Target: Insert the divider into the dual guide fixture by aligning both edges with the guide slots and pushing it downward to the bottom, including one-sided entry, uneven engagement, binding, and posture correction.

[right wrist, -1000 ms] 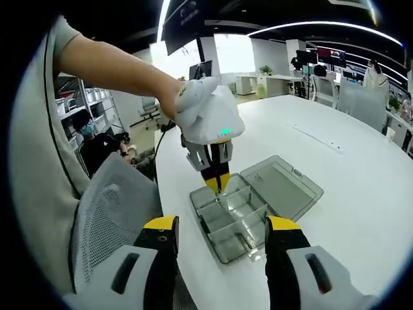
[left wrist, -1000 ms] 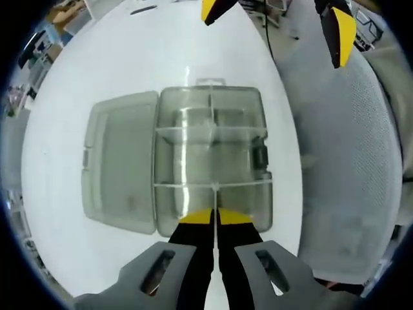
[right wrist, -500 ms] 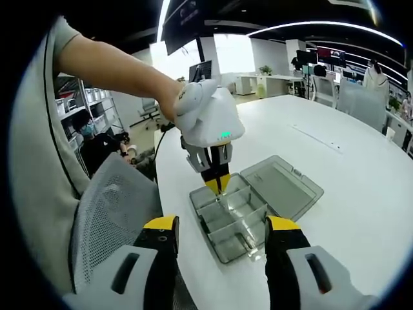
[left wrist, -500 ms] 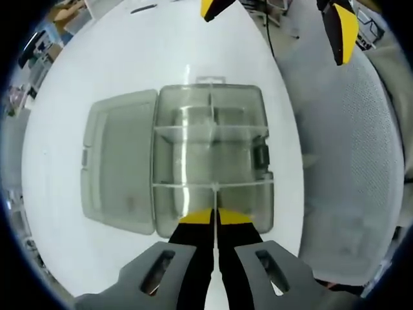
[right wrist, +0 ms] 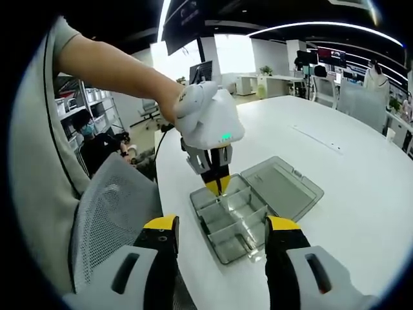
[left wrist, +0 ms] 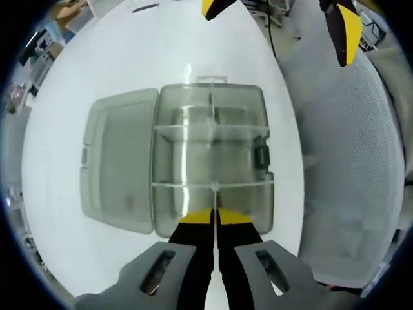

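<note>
A clear compartment box (left wrist: 210,158) lies open on the white table (left wrist: 161,51), its lid (left wrist: 119,161) folded out flat to the left. My left gripper (left wrist: 214,216) is shut just over the box's near end row. A thin clear divider (left wrist: 214,197) runs edge-on from its tips to the cross wall (left wrist: 187,186). In the right gripper view the left gripper (right wrist: 217,187) points down into the far-left end of the box (right wrist: 242,216), held by a person's hand. My right gripper (right wrist: 221,236) hangs open above the table's near edge, apart from the box.
A grey mesh chair (left wrist: 348,168) stands against the table edge beside the box; the same chair (right wrist: 110,219) is left of my right gripper. The right gripper's yellow tips (left wrist: 342,32) hang beyond the box. Desks, shelves and people fill the room behind.
Almost nothing differs. The left gripper stays shut at the box's end row and the right gripper holds still and open.
</note>
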Demonstrator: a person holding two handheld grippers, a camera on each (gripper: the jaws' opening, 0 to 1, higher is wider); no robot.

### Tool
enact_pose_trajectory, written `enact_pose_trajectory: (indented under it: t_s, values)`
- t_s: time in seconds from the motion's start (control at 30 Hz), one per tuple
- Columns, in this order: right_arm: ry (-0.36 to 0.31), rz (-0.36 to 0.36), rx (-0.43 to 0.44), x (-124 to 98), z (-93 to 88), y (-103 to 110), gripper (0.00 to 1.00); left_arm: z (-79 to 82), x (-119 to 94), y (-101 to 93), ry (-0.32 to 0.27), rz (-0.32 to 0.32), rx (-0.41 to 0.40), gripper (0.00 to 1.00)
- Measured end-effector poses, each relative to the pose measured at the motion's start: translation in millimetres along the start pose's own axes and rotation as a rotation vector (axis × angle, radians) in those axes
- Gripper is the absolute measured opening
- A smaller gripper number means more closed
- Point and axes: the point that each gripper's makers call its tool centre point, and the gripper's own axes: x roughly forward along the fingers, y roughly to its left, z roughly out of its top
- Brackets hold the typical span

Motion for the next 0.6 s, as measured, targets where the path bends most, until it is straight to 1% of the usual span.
enact_pose_trajectory:
  t_s: [0.23, 0.6]
  values:
    - [-0.002, -0.001, -0.005, -0.4, 1.8, -1.2, 0.51, 0.2, 0.1, 0.1, 0.003, 0.006, -0.001, 0.00]
    - [0.002, -0.003, -0.006, -2.0, 0.1, -1.9, 0.51, -0.2, 0.8, -0.7, -0.013, 0.012, 0.002, 0.00]
